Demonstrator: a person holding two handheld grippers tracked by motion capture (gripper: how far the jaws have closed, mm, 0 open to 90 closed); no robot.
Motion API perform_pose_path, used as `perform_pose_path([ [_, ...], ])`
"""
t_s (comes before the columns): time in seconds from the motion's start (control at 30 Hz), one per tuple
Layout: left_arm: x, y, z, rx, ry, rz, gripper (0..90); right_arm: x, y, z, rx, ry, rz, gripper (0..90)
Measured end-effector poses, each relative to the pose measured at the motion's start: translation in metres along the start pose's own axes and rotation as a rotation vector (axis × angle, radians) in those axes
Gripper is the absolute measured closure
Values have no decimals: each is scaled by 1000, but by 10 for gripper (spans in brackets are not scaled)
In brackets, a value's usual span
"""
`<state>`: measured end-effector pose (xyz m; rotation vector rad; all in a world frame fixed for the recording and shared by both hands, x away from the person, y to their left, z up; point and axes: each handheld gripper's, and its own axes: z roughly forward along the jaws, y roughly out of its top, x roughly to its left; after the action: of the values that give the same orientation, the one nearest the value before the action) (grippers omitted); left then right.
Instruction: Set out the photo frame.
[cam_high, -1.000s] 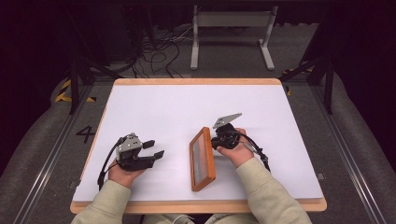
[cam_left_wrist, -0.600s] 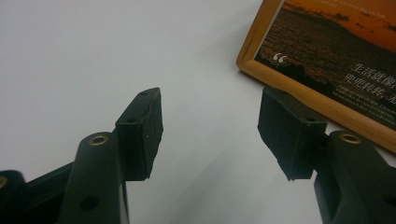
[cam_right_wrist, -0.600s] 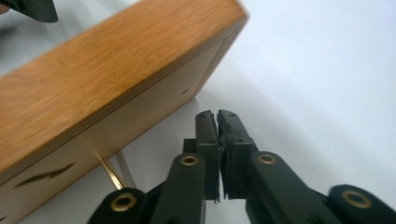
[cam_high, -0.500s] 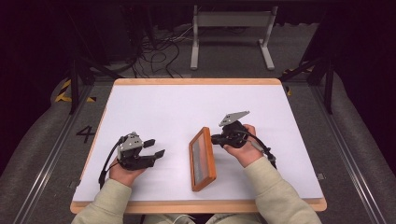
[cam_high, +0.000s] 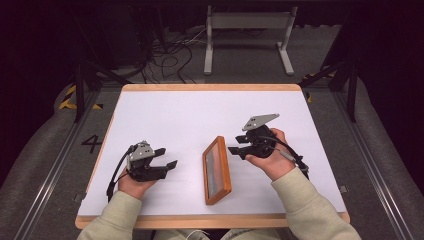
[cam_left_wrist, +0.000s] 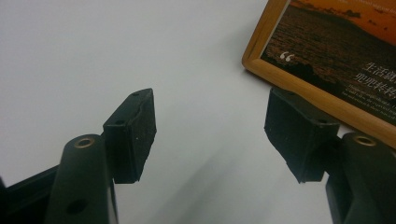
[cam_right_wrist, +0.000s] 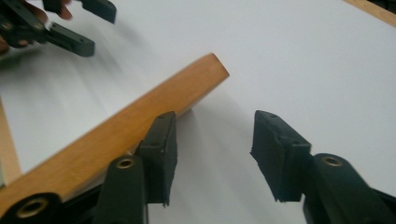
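A wooden picture frame (cam_high: 216, 170) lies flat near the front middle of the white table, its picture side up. The left gripper view shows its corner and a sunset print with white text (cam_left_wrist: 327, 51). My left gripper (cam_high: 168, 164) rests to the frame's left, open, jaws pointing at it with nothing between them (cam_left_wrist: 210, 135). My right gripper (cam_high: 235, 149) is open just right of the frame's far end. In the right gripper view its jaws (cam_right_wrist: 212, 154) stand beside the frame's wooden edge (cam_right_wrist: 140, 112), gripping nothing.
The white tabletop (cam_high: 200, 115) has a wooden rim (cam_high: 210, 87). Beyond the far edge are a metal stand (cam_high: 247, 35) and cables (cam_high: 170, 50) on the floor. The left gripper (cam_right_wrist: 51, 23) appears at the top left of the right gripper view.
My right gripper has let go of the frame and drawn back to the right. The frame, tilted up on its edge before, now lies flat. The left gripper has not moved.
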<state>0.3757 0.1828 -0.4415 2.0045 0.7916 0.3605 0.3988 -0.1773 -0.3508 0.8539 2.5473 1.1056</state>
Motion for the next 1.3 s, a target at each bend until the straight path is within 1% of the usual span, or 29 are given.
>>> perform_pose_path([
  [0.07, -1, 0, 1, 2, -1, -4, 337, 4, 3, -5, -15, 2, 0, 448],
  [0.17, -1, 0, 1, 6, -3, 0, 333, 11, 9, -9, -15, 15, 11, 363],
  [0.23, -1, 0, 1, 4, -3, -4, 328, 16, 11, -10, -11, 19, 17, 316],
  [0.3, 0, 0, 0, 3, 1, 0, 324, 22, 13, -10, -15, 25, 22, 259],
  [0.33, 1, 0, 0, 2, 2, 0, 323, 24, 13, -10, -15, 22, 23, 247],
  [0.47, 0, 0, 0, 3, 1, 1, 322, 33, 14, -6, 14, 26, 31, 184],
  [0.6, 0, 0, 0, -1, 3, -1, 323, 38, 14, 2, 48, 32, 42, 169],
  [0.7, 0, 0, 0, 0, 1, -9, 322, 39, 12, 9, 65, 40, 57, 166],
  [0.8, 0, 0, 0, 0, 2, -1, 322, 39, 10, 18, 83, 55, 77, 159],
  [0.87, 0, 0, 0, 0, 2, -2, 322, 39, 9, 21, 89, 61, 80, 159],
  [0.93, 0, 0, 0, 0, 2, -3, 323, 40, 8, 27, 117, 69, 94, 163],
  [0.97, 0, 0, 0, -1, 1, -8, 324, 40, 8, 30, 124, 69, 98, 169],
  [1.03, 0, 0, 0, -1, 2, -4, 325, 41, 8, 34, 140, 82, 112, 178],
  [1.13, 0, 0, 0, 0, 1, -1, 324, 41, 7, 40, 163, 96, 152, 196],
  [1.3, 1, -1, 0, 2, 0, 1, 323, 41, 6, 47, 203, 115, 187, 237],
])
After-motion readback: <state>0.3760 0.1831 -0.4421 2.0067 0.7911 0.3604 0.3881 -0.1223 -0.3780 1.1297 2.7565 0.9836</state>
